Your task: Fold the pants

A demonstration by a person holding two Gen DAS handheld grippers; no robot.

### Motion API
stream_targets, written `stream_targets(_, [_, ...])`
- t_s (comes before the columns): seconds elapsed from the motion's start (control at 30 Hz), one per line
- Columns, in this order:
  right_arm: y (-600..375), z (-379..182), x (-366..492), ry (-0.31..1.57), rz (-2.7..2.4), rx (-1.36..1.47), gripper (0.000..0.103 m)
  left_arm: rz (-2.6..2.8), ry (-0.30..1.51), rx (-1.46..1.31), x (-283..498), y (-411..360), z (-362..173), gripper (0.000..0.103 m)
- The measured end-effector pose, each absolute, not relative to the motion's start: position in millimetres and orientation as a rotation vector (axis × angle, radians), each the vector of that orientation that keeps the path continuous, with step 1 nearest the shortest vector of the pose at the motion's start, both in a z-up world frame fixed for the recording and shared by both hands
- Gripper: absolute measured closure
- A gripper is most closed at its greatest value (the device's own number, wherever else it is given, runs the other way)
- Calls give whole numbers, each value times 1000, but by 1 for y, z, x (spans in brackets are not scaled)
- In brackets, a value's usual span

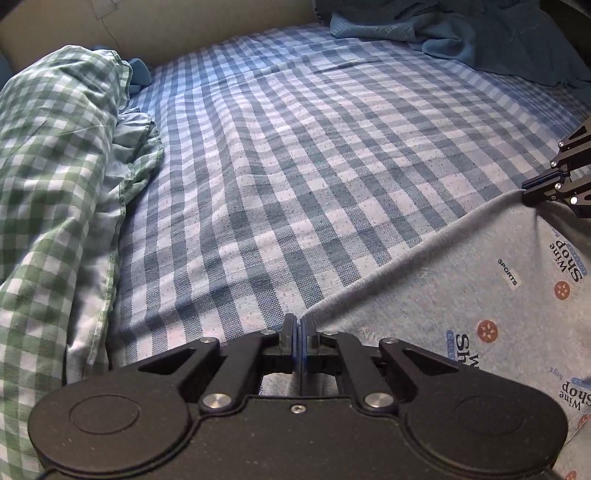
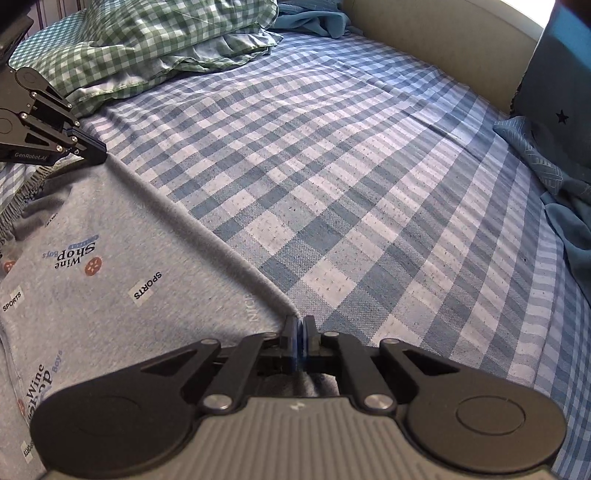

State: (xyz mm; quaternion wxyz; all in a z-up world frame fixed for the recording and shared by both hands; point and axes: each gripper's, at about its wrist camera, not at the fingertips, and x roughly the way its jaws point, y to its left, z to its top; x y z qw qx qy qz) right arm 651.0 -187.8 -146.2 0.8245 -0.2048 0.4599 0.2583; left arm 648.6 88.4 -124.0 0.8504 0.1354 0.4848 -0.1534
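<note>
The grey printed pants [image 1: 480,295] lie on a blue checked bed sheet [image 1: 295,166], with one straight edge stretched between my two grippers. My left gripper [image 1: 299,325] is shut on one end of that edge. My right gripper [image 2: 299,326] is shut on the other end of the pants [image 2: 110,258]. Each gripper shows in the other's view: the right one [image 1: 532,192] at the far right, the left one [image 2: 94,151] at the far left, both pinching the cloth.
A green checked duvet [image 1: 55,166] is bunched along one side of the bed. Teal cloth [image 1: 480,33] is heaped at the far corner. A beige bed frame wall [image 2: 443,48] runs behind the sheet [image 2: 369,184].
</note>
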Motion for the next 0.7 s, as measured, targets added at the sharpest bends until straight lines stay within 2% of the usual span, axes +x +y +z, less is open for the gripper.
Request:
stream_targets(0.13, [-195, -142, 650, 973, 569, -384, 79, -344, 1015, 278, 646, 91, -120, 71])
stream_targets(0.2, [-198, -141, 651, 976, 569, -357, 60, -346, 1011, 285, 646, 93, -119, 57])
stream_targets(0.23, [-200, -141, 652, 980, 571, -340, 57, -344, 1011, 287, 646, 93, -119, 54])
stream_targets(0.3, [-203, -141, 655, 994, 573, -297, 49, -344, 1019, 279, 647, 95, -119, 40])
stream_targets(0.43, [-207, -146, 659, 1017, 563, -232, 43, -336, 1045, 263, 652, 97, -121, 36])
stream_targets(0.47, [-207, -149, 661, 1027, 555, -220, 43, -337, 1055, 263, 653, 97, -122, 38])
stream_targets(0.53, [-207, -153, 663, 1041, 540, -199, 43, -343, 1100, 275, 656, 95, -127, 58])
stream_targets(0.57, [-207, -154, 664, 1043, 535, -192, 44, -332, 1127, 287, 658, 94, -129, 85])
stream_targets(0.6, [-207, -154, 664, 1041, 529, -182, 53, -315, 1156, 292, 659, 93, -131, 98])
stream_targets(0.63, [-207, -152, 664, 1041, 526, -171, 64, -307, 1160, 287, 659, 92, -130, 99])
stream_targets(0.67, [-207, -150, 664, 1046, 516, -164, 89, -302, 1152, 291, 658, 91, -128, 102])
stream_targets(0.7, [-207, -148, 662, 1047, 502, -161, 95, -300, 1142, 302, 656, 89, -125, 102])
